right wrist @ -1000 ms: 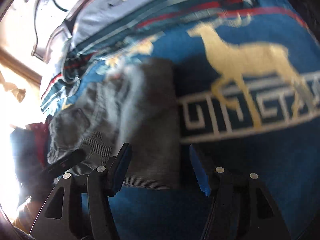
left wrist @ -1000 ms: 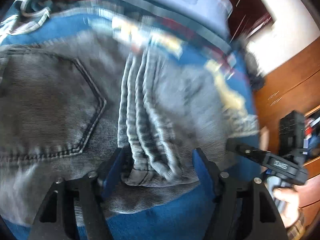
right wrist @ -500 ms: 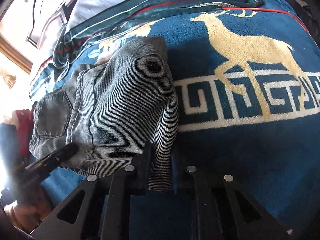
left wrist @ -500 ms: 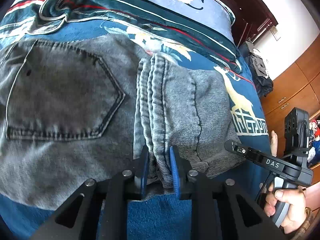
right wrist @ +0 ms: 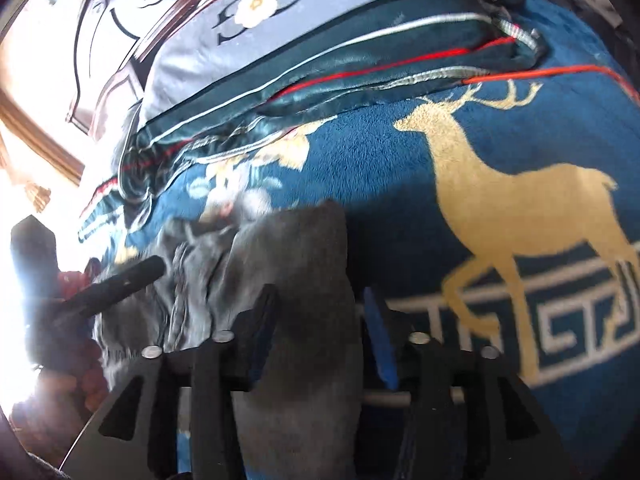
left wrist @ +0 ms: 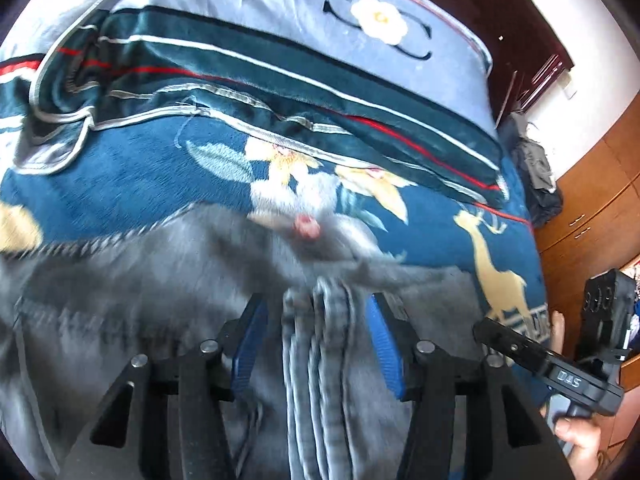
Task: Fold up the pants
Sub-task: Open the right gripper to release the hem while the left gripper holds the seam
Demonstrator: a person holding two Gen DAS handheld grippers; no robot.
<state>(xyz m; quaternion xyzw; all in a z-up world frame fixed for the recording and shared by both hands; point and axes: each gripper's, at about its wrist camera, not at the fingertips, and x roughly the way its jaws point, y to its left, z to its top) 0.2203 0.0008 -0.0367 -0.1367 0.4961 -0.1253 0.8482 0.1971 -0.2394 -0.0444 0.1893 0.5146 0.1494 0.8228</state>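
Observation:
Grey denim pants [left wrist: 168, 304] lie folded on a blue blanket [left wrist: 132, 176] on a bed. In the left wrist view my left gripper [left wrist: 316, 340] is open, its blue pads [left wrist: 248, 344] standing either side of the stacked hem folds, which run between the jaws. In the right wrist view my right gripper [right wrist: 320, 336] is open, with the folded end of the pants [right wrist: 296, 280] lying between its jaws. The right gripper also shows at the right edge of the left wrist view [left wrist: 552, 364]. The left gripper shows as a dark bar in the right wrist view [right wrist: 116, 284].
A blue blanket with a gold deer [right wrist: 512, 200] covers the bed. A grey and dark green pillow [left wrist: 304, 52] lies at the back. A dark wooden headboard [right wrist: 116, 40] and brown wooden cabinets [left wrist: 592, 216] stand beyond the bed.
Both grippers, shut on the pants half a second ago, have opened. Both have moved forward over the pants, which now look blurred and lie lower in both views.

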